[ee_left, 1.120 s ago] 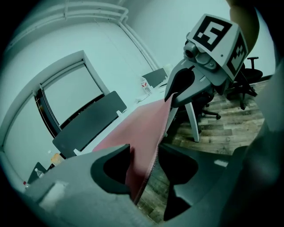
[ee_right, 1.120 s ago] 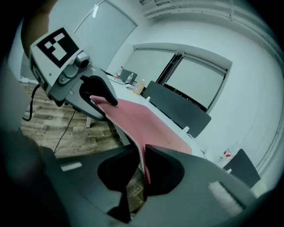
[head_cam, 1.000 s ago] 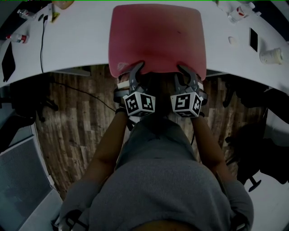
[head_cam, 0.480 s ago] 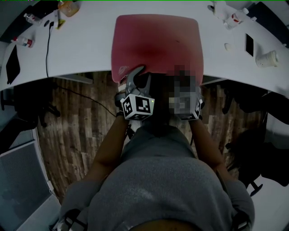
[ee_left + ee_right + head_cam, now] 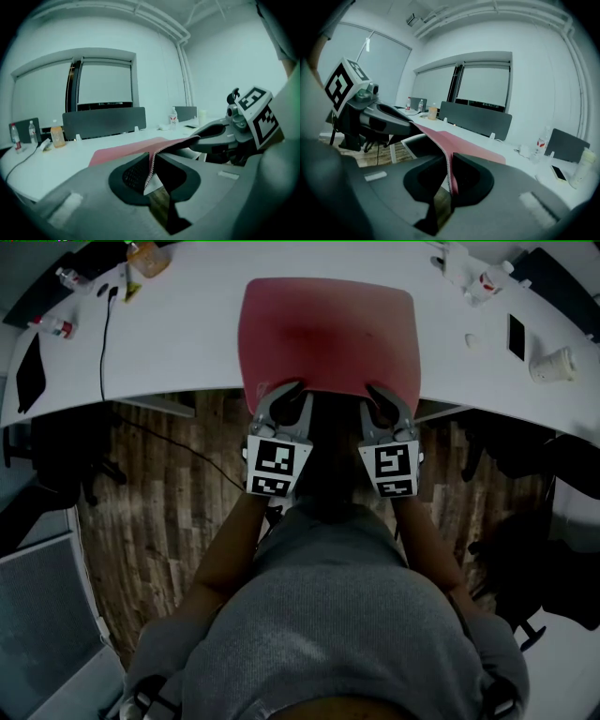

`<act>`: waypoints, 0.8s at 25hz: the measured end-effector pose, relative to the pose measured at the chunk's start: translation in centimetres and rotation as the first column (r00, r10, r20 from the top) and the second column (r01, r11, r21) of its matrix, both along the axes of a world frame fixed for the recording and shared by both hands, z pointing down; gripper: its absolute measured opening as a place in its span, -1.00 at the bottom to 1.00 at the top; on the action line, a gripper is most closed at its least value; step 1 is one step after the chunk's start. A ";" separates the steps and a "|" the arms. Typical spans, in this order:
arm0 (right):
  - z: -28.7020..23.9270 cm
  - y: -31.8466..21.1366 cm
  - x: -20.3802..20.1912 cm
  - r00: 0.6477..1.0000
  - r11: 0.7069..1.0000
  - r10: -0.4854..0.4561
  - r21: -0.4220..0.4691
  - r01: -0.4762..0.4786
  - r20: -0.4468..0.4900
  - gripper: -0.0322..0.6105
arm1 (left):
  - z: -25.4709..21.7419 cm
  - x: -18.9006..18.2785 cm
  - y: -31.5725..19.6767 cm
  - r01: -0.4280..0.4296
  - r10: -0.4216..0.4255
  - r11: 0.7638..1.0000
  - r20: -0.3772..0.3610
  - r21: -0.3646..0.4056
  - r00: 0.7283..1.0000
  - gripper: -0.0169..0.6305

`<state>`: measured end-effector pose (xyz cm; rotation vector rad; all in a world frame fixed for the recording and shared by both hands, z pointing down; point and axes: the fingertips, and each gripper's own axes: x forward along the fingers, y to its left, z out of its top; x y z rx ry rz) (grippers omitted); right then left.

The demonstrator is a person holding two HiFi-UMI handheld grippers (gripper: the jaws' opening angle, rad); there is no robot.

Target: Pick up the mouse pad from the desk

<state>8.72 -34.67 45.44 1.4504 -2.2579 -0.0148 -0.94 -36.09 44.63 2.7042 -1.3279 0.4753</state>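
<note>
While its far end lies ahead on the white surface (image 5: 187,334), the red mouse pad (image 5: 328,329) is held by its near edge, which runs across between the left tongs (image 5: 279,397), jaws just closed onto it, and the right tongs (image 5: 384,399), likewise clamped on it.

Red mouse pad (image 5: 328,334), white desk (image 5: 178,343), brown plank-patterned floor (image 5: 159,512), grey sweater (image 5: 328,634).

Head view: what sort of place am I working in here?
Most likely an open-plan office: a long white desk, grey divider screens along its far side, and a phone and paper cup on it.
</note>
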 end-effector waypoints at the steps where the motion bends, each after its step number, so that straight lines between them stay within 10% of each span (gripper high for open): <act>1: -0.4 0.1 0.0 1.000 1.000 0.003 0.002 -0.003 0.023 -0.80 | -0.6 0.0 0.0 0.005 -0.006 1.000 -0.048 -0.013 0.999 -0.82; 10: -3.6 1.0 0.6 0.980 1.000 -0.009 0.028 0.003 0.196 -0.83 | -3.8 1.0 1.1 0.001 -0.020 0.998 -0.270 -0.070 0.963 -0.83; 20: -3.5 1.9 1.0 0.960 0.995 -0.095 0.048 0.085 0.263 -0.83 | -4.3 1.3 2.1 0.054 -0.080 0.995 -0.325 -0.088 0.942 -0.83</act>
